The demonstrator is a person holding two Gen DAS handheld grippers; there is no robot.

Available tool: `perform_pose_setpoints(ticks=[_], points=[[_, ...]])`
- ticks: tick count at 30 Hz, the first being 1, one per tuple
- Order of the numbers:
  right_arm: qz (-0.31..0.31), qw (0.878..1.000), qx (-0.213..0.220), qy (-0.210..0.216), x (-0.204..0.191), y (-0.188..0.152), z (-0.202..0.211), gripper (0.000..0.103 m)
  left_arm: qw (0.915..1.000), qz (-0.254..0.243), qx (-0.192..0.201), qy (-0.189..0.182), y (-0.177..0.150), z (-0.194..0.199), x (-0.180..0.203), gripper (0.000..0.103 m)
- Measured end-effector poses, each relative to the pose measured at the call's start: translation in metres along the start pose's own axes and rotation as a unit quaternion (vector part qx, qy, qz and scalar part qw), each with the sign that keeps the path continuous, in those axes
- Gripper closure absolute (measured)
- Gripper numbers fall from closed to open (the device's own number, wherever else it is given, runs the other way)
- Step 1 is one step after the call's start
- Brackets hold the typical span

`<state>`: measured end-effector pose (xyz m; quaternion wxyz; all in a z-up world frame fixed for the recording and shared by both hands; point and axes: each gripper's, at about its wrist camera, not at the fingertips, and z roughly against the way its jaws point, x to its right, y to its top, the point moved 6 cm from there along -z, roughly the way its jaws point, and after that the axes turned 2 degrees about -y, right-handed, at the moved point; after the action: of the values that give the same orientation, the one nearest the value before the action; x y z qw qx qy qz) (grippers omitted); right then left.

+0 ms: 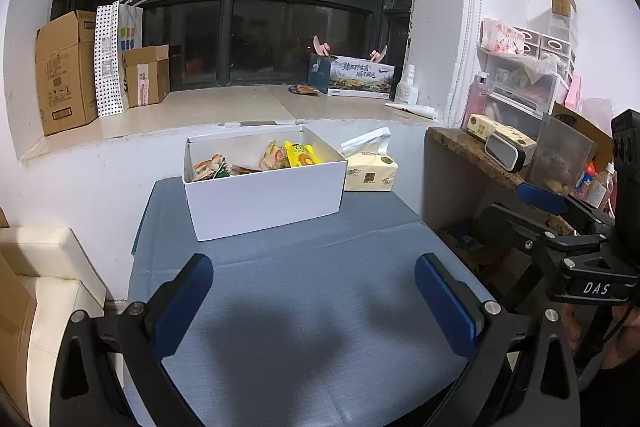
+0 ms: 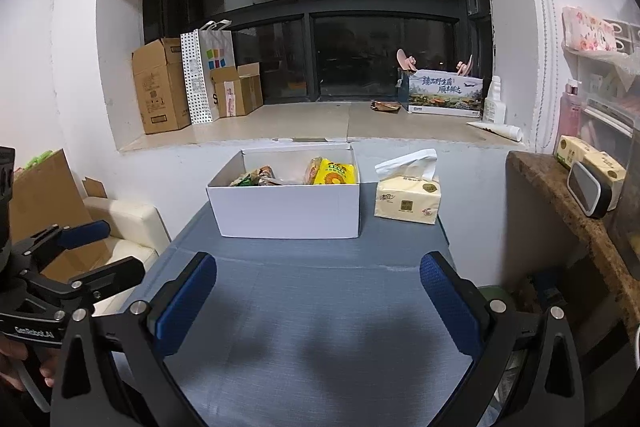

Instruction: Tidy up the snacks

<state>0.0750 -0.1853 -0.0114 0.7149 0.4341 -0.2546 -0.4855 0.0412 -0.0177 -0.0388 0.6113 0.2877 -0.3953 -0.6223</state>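
A white open box (image 1: 264, 199) (image 2: 288, 213) stands at the far end of the blue-grey table (image 1: 312, 259) (image 2: 320, 319). Inside lie several snack packets, among them a yellow packet (image 1: 301, 155) (image 2: 335, 173) and orange ones (image 1: 271, 155). My left gripper (image 1: 316, 291) hovers open over the bare near half of the table, nothing between its blue pads. My right gripper (image 2: 318, 293) is likewise open and empty, well short of the box. Each shows in the other's view: the right gripper (image 1: 520, 211) at the table's right edge, the left gripper (image 2: 108, 251) at its left edge.
A yellow tissue pack (image 1: 370, 175) (image 2: 408, 205) sits right of the box. A stone-topped side counter (image 1: 464, 151) (image 2: 560, 203) with clutter flanks the table's right. A cream seat (image 1: 52, 267) is on the left. Cardboard boxes (image 1: 64, 71) line the window sill behind.
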Motion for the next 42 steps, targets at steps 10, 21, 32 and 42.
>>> perform_pose_setpoints(ticks=[10, 21, 32, 42], points=[[0.0, 1.0, -0.002, -0.001, 0.0006, -0.0003, -0.001, 0.0, 1.0, -0.003, 0.0, 0.003, 0.0002, 0.0008, -0.0005, 0.0], [0.002, 1.0, -0.005, 0.002, 0.0002, 0.0002, -0.0017, 0.0, 1.0, -0.003, 0.0, 0.003, -0.0002, 0.0022, -0.001, 0.0], [0.002, 1.0, -0.007, 0.0, -0.0009, -0.0015, -0.002, 0.0, 1.0, -0.002, -0.005, 0.008, 0.0005, 0.0023, -0.0017, 0.0], [0.002, 1.0, -0.009, 0.0, -0.0018, -0.0036, -0.0026, 0.0, 0.9999, -0.001, -0.009, 0.007, 0.0002, 0.0011, -0.0009, 0.0]])
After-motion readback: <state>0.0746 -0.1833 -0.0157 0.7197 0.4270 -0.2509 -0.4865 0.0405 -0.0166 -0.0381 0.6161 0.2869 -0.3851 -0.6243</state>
